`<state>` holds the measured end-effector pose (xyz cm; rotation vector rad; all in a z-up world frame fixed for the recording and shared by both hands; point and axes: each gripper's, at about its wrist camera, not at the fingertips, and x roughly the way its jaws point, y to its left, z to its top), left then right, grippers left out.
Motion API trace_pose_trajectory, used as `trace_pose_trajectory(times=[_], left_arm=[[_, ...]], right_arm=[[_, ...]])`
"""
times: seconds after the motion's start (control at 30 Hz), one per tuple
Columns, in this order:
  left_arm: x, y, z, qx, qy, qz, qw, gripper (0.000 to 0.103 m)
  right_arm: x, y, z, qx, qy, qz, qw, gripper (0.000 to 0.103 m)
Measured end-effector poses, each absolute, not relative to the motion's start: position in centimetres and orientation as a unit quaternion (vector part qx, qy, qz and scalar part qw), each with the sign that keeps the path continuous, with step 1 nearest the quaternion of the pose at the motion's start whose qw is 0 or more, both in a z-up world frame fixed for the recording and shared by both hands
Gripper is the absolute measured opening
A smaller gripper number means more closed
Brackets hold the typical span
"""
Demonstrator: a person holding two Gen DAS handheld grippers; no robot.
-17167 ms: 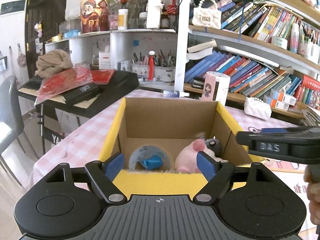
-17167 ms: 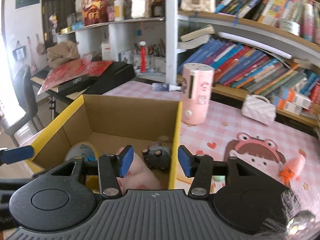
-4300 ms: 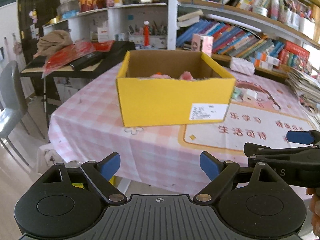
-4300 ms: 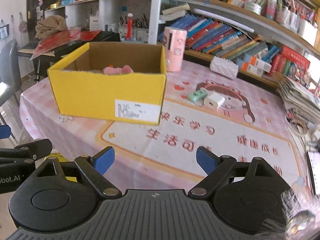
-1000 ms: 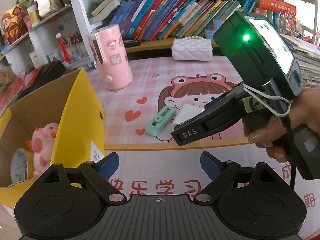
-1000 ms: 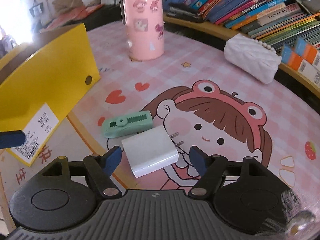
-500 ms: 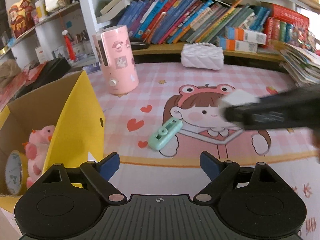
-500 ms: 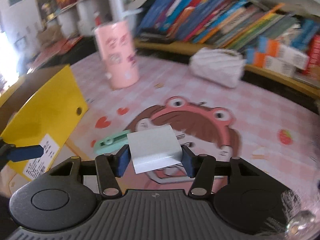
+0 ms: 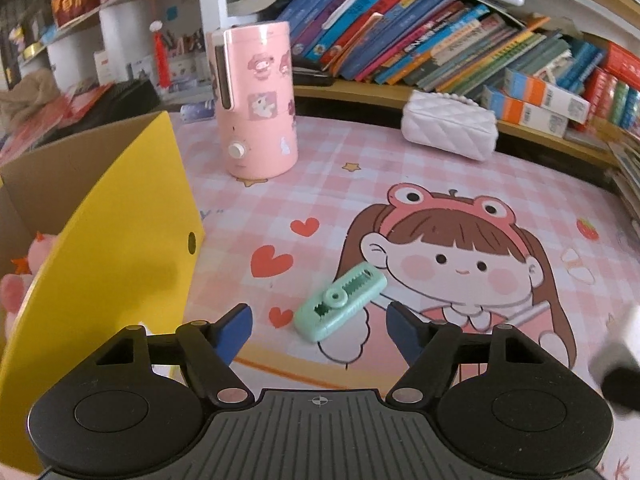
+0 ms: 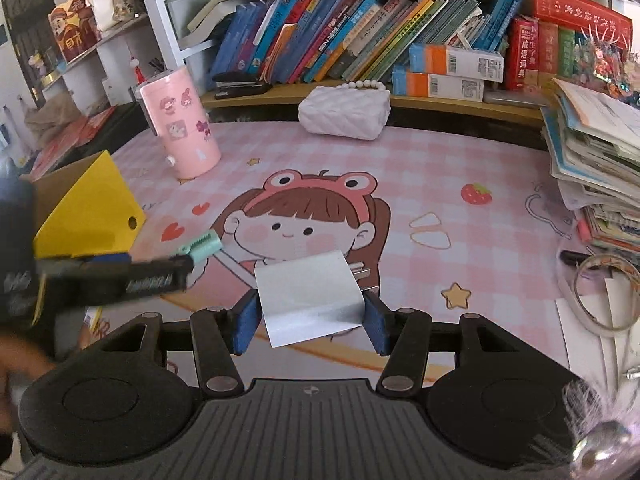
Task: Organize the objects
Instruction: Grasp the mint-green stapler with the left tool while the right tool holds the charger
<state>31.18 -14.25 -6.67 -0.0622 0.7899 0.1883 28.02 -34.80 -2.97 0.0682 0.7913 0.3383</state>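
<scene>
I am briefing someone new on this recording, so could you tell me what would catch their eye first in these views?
First, the white charger clamped in the right gripper, lifted above the cartoon girl mat. Next, the mint-green clip lying on the mat just ahead of the open left gripper, whose jaws have been closing. Left of it stands the yellow box; behind, a pink cylinder by the bookshelf.

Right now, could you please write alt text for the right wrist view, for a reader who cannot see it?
The right gripper holds a white charger between its blue pads, above a pink cartoon table mat. On the left, the left gripper reaches toward a green clip beside a yellow box; bookshelves fill the background.
</scene>
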Motion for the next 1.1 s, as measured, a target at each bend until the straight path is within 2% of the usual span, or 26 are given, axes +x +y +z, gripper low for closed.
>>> trace_pose_trajectory(times=[0.17,0.3,0.43,0.53,0.6,0.77,1.1], left_arm=[[32.5,-14.1,-7.4,-0.056,0.389,0.090,0.915,0.073],[33.6,-14.7,-8.1,-0.047,0.394,0.076,0.915,0.059],[34.2,-14.6,-8.7,-0.030,0.402,0.072,0.912,0.052],[34.1,-14.4,-8.6,-0.023,0.402,0.064,0.913,0.040],[33.9,-14.2,-8.5,-0.023,0.403,0.056,0.913,0.023],[33.0,-14.0,-8.0,-0.026,0.409,0.031,0.911,0.022],[26.6,-12.9,-2.8,-0.080,0.374,-0.049,0.922,0.023]], right_arm=[[27.8,-34.7,-3.1,0.029,0.387,0.167,0.906,0.051],[27.9,-34.7,-3.1,0.027,0.388,0.167,0.906,0.051],[28.0,-34.8,-3.2,0.027,0.392,0.161,0.905,0.051],[27.8,-34.9,-3.2,0.028,0.392,0.154,0.907,0.051],[27.7,-35.0,-3.1,0.032,0.392,0.148,0.907,0.051],[27.1,-34.6,-3.0,0.037,0.392,0.135,0.909,0.051],[24.3,-32.8,-2.1,0.032,0.388,0.114,0.914,0.051]])
